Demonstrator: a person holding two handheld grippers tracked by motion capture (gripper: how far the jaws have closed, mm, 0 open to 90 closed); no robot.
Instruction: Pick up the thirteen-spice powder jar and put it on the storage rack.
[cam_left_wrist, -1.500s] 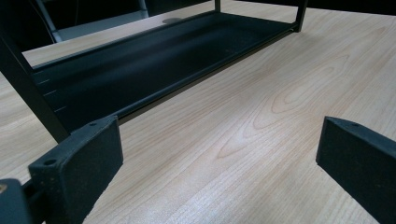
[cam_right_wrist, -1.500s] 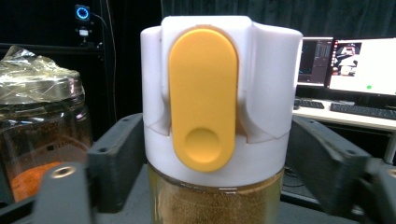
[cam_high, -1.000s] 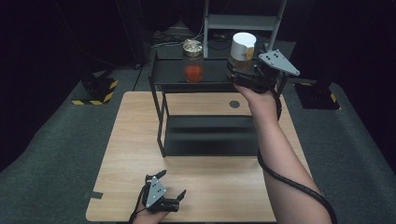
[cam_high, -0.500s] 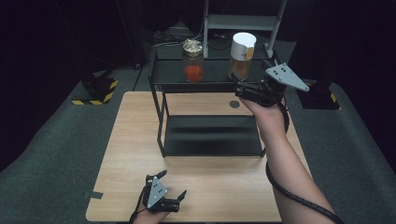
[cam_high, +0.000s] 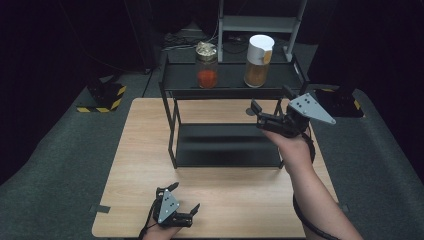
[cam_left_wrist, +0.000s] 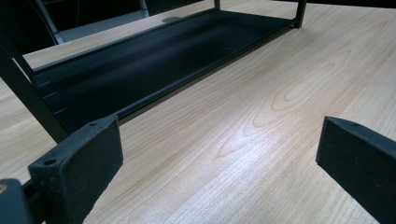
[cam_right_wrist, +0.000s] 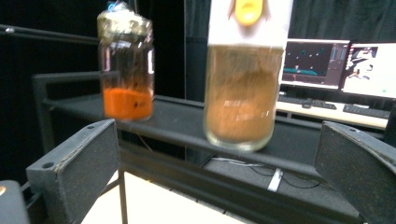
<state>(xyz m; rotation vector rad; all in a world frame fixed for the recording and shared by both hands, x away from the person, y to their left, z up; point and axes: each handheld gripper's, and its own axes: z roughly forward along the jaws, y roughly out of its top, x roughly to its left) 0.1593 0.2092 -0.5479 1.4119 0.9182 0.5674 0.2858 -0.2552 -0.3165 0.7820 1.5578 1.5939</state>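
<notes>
**Right gripper** (cam_high: 270, 101): jaws wide apart, clamped on nothing, levelled at the rack's top shelf (cam_high: 227, 80) from the front right.

**Target:** tall jar (cam_right_wrist: 243, 93), upright on the top shelf at its right half, centred between the jaws in the right gripper view but apart from both pads. Brown contents to about two thirds, under a white cap (cam_high: 261, 44).

**Neighbour:** small jar (cam_right_wrist: 126, 70) with orange contents and a crumpled foil-like top, on the same shelf to the left, apart from the tall jar.

**Left gripper** (cam_high: 184, 196): jaws also apart and empty, resting low on the table (cam_high: 145, 145) at its near edge, aimed at the rack's lower shelf (cam_left_wrist: 140, 70).

**Step in hand, as judged:** grasp of the tall jar.

1. Advance level, with the jar centred.
2. Set the pads on the glass body below the cap, not on the cap itself.
3. Close squarely across the widest part.
4. Lift straight up before drawing back, to clear the shelf's raised rim.
5. Mind the left jaw's gap to the small jar.
6. Avoid tilt: fill loose, centre of mass high.

**Markings:**
- Tall jar: white band with a yellow shape (cam_right_wrist: 248, 9), no writing legible.
- Small jar: no label discernible.
- Monitors (cam_right_wrist: 336, 58) beyond the rack: lit, text too small to read.
</notes>
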